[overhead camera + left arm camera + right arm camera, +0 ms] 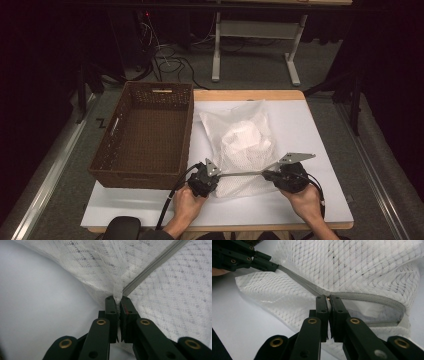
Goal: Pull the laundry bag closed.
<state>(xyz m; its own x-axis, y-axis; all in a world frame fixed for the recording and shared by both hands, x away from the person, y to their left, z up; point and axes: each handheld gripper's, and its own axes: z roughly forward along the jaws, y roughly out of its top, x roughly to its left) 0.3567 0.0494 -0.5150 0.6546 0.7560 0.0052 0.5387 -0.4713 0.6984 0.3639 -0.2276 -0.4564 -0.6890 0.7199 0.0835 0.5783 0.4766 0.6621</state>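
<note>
So the mesh bag (pixel 243 150) sits just right of the basket (pixel 145 132). Left gripper (pixel 117 298) pinches the bag's corner, right gripper (pixel 328 298) pinches the zipper pull (pixel 328 298). Zipper (pixel 372 299) looks partly done, with an open stretch left.

Both grippers are black. The left gripper (pixel 214 176) carries a small grey three-cornered plate on top, and a thick black cable loops from its body. The right gripper (pixel 266 174) bears a larger grey plate, with a thin black cable behind it. Seen close, the fingers (pixel 110 312) are flat black bars hinged to broader black links below them, each link set with brass-ringed rivets and dark screw holes. One finger shows a small red mark.
</note>
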